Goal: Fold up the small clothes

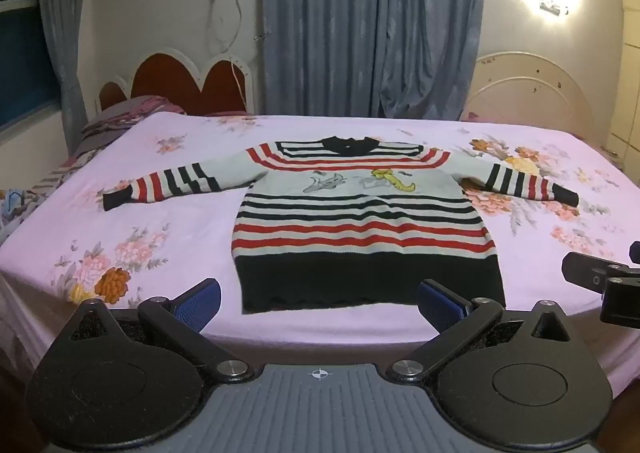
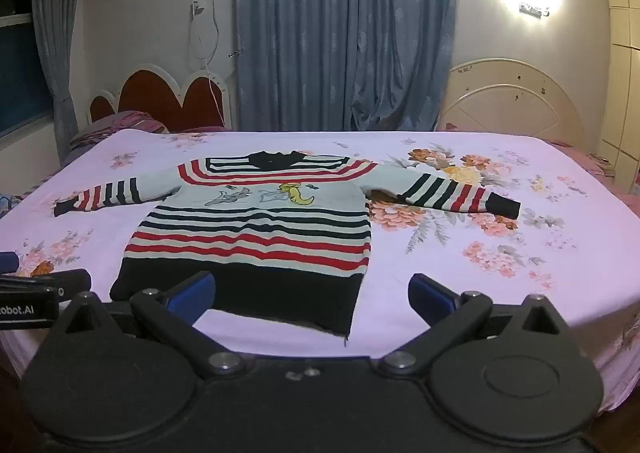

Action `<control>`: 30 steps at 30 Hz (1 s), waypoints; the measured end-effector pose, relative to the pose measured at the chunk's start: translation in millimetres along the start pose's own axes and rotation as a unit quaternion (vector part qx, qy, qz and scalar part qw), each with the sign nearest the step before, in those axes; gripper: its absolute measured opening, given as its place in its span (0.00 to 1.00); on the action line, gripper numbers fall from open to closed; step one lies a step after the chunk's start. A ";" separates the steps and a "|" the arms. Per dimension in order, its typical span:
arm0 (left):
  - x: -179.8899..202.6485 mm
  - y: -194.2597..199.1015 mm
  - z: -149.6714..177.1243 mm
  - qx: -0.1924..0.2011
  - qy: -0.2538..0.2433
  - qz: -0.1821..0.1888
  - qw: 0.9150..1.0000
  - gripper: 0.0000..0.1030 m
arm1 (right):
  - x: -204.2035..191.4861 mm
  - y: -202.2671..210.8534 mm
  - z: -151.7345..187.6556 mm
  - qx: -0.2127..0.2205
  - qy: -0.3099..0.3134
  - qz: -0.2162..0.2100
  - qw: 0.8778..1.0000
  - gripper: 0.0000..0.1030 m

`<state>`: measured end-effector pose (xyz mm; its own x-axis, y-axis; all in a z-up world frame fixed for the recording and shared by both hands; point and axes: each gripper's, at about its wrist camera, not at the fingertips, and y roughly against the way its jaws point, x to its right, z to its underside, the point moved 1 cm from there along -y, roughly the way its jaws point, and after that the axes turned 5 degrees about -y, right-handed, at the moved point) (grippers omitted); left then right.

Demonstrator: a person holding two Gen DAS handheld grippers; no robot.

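Sweater [image 1: 362, 221] flat at centre frame, hem nearest; left gripper [image 1: 319, 303] and right gripper [image 2: 311, 295] gaping, empty.

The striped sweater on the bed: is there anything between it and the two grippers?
Nothing visible stands in the way. The striped sweater lies flat on the bed, sleeves spread, with only bare floral sheet around it. The left gripper and the right gripper both hang before its black hem, jaws open and empty.
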<state>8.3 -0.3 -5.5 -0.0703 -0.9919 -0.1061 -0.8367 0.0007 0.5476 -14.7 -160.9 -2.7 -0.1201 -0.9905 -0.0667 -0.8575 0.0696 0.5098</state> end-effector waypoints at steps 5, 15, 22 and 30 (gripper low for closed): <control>0.3 0.6 0.1 0.002 0.002 0.000 1.000 1.00 | 0.0 0.5 1.0 0.002 -0.001 0.000 1.000 0.99; 1.2 0.6 1.2 -0.001 0.001 -0.003 1.000 1.00 | 0.2 -0.4 1.9 0.001 -0.002 0.001 1.000 0.99; -0.1 -1.2 0.9 -0.002 0.002 -0.004 1.000 1.00 | -1.5 -1.7 1.9 0.000 -0.003 0.000 1.000 0.99; -1.7 -5.0 4.8 -0.002 0.001 -0.004 1.000 1.00 | 1.5 -1.5 1.5 -0.001 -0.002 0.001 1.000 0.99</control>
<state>10.0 2.0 -12.1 -0.0621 -0.9922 -0.1080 -0.8348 -0.0076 0.5504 -14.3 -162.3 -4.9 -0.1243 -0.9898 -0.0695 -0.8559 0.0715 0.5122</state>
